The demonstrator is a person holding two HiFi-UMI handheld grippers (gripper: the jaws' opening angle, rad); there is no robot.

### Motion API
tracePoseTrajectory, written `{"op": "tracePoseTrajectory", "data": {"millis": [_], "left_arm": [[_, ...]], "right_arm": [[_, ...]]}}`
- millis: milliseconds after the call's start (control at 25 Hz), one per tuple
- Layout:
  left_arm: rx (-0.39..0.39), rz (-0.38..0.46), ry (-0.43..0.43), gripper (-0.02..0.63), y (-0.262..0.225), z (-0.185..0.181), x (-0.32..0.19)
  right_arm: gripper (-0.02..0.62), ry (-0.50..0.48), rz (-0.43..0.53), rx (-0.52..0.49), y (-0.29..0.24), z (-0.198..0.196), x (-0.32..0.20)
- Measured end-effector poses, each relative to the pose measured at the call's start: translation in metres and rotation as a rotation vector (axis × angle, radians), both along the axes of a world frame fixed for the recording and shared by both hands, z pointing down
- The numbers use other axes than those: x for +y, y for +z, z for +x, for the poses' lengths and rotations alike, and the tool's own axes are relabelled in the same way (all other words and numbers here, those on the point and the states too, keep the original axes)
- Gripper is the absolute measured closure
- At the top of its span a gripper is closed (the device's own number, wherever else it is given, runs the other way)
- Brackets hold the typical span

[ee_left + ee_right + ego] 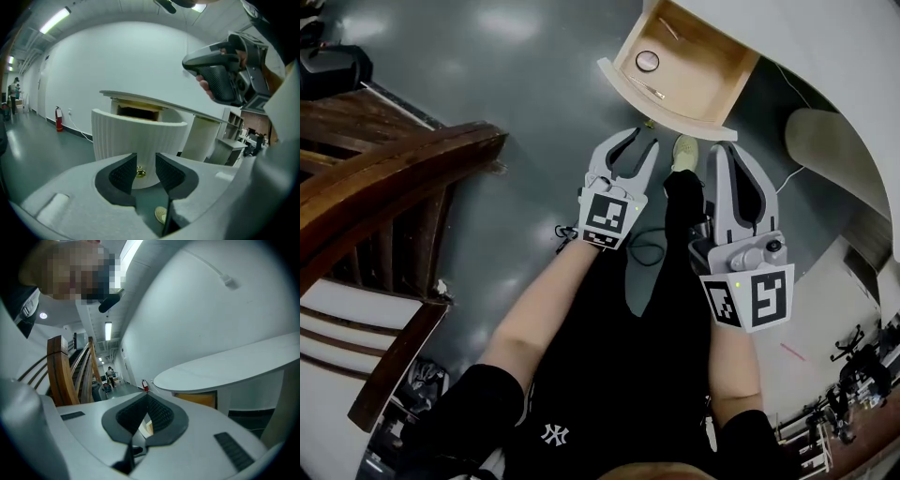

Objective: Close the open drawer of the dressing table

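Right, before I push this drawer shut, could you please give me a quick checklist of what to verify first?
1. Drawer pulled out of the dressing table: ok, it stands open.
2. Left gripper free to push: ok, jaws apart, nothing pinched.
3. Brass knob lined up with the left jaws: ok, it shows in their gap, beyond the pads.
4. Right gripper empty: ok, jaws together on nothing.
5. Ring clear of the rim: ok, it lies flat on the drawer floor.
6. Cavity behind the drawer free: cannot tell, it is dark.
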State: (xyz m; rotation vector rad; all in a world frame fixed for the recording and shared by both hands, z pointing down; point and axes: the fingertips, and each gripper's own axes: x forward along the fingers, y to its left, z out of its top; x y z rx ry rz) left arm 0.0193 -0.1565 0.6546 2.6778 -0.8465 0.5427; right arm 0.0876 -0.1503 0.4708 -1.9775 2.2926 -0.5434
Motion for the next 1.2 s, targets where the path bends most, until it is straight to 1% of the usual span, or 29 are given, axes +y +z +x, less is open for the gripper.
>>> {"op": "tracePoseTrajectory", "data": {"millis": [200, 400, 520, 760, 960, 1200], "left_arm": [[-0.042, 0.015, -0.009, 0.479, 0.037, 0.007, -0.008], [-0.057, 0.020, -0.013, 0.479, 0.051, 0.013, -0.016], [-0.069, 0.020, -0.014, 0.489, 0.054, 0.015, -0.021], [-0.064, 0.017, -0.019, 0.495, 0.052, 0.022, -0.027], [-0.061, 0.020, -0.016, 0.495, 0.049, 0.038, -0.047], [-0.038, 0.041, -0.009, 0.495, 0.047, 0.066, -0.074]], "right_arm": [[0.580, 0.013, -0.018, -0.021, 0.027, 0.007, 0.000], [0.580, 0.022, -0.030, -0.017, 0.040, 0.011, -0.001], [0.580, 0.031, -0.034, -0.016, 0.044, 0.014, -0.001], [0.580, 0.041, -0.044, -0.010, 0.045, 0.021, 0.001], [0.580, 0.051, -0.052, -0.011, 0.048, 0.036, -0.004], [0.580, 0.065, -0.057, -0.015, 0.057, 0.060, -0.011]]}}
